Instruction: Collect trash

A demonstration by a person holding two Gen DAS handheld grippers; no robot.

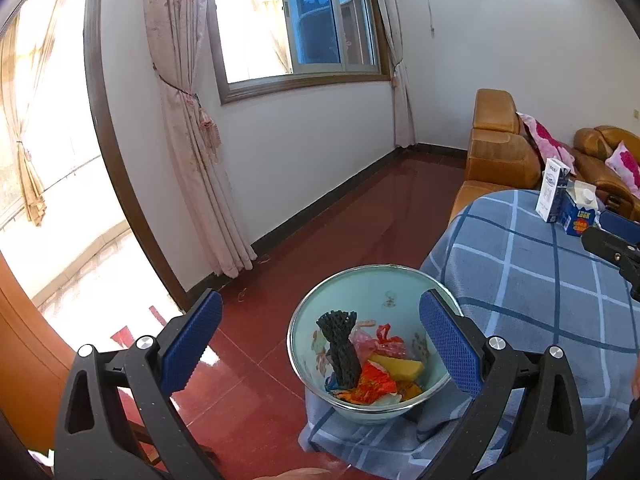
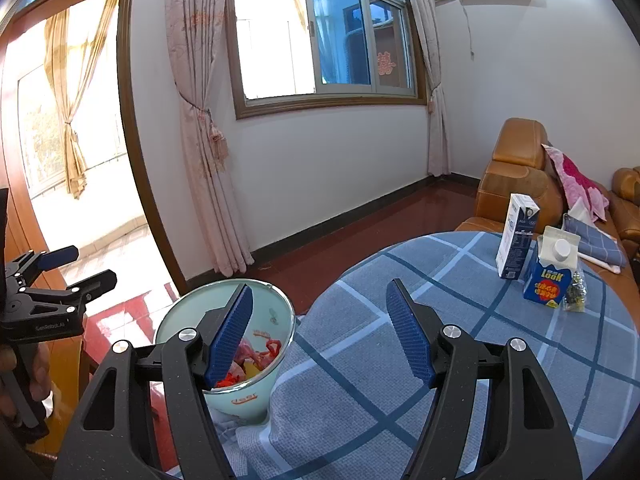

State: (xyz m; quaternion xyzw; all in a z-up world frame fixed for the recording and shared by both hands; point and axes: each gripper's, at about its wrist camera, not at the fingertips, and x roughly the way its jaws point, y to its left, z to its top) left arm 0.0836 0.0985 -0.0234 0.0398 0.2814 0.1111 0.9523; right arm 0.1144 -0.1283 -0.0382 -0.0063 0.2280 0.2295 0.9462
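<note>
The left gripper (image 1: 320, 344) hangs with jaws apart, empty, above the basin (image 1: 340, 292) already holding wrappers (image 1: 372, 384), low beside the table (image 2: 400, 360). The right gripper (image 2: 320, 332), also spread and empty, faces two cartons (image 2: 532, 256) far right, likely next.

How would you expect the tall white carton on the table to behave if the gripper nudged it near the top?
The tall white carton stands upright on a narrow base, so it would probably tip. It rests on a soft checked tablecloth, which likely grips rather than lets it slide. If empty, it is probably light.
</note>
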